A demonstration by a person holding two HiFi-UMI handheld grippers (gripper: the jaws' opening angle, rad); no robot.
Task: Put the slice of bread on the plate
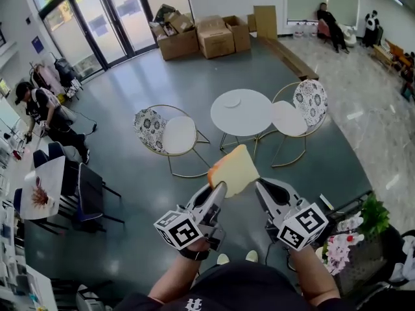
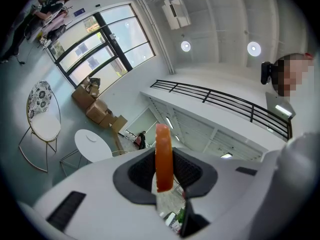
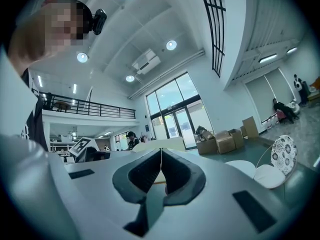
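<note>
left hand-held gripper (image 1: 219, 188) pinched the slice of bread (image 1: 235, 169) by one edge. right hand-held gripper (image 1: 260, 185) was pressed together, empty, just beside it.

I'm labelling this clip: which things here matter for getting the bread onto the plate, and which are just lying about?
For the job:
- tan slice of bread, clamped in the left gripper
- small white plate on the round white table

Lying about:
- wire chairs with white seats
- brown cardboard boxes
- right gripper, shut and empty
</note>
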